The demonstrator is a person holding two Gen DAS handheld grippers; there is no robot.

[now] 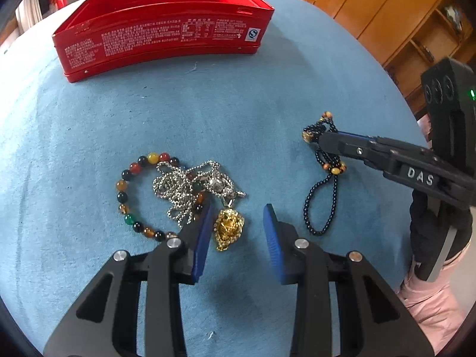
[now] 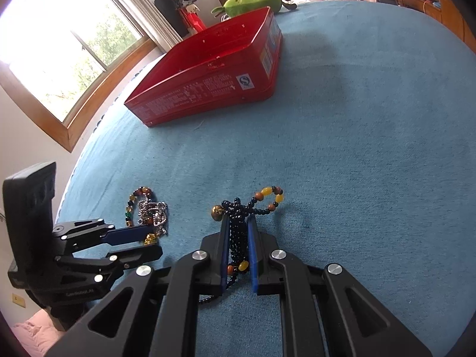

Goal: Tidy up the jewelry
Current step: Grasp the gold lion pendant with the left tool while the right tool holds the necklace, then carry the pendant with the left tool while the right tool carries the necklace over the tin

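While the right tongs [image 2: 238, 232] stay out of it, clamped together on a bunch of dark bead strands [image 2: 238, 238], the left tongs [image 1: 238, 232] stand part-way apart over the blue cloth [image 1: 238, 104], which seems to cover a bed. Nothing is pressed between the left pads; the gold pendant [image 1: 228, 228] lies in the gap, just beside the left-hand pad.

Dark bead necklace: small black beads with a few amber and orange ones, one loop trailing onto the cloth below the grip, another loop [image 2: 269, 197] sticking out past the tips.

Pile near the left tongs: bracelet of large mixed-colour beads [image 1: 128, 190], with a silver ball chain [image 1: 184, 187] heaped across it. Gold pendant touches the chain's lower end.

Red tin [image 1: 160, 29], open on top, printed text on its side, sits further back on the cloth, well apart from all the jewelry. Its inside looks bare as far as can be seen.

A pink sleeve [image 1: 431, 291] shows at the right edge.
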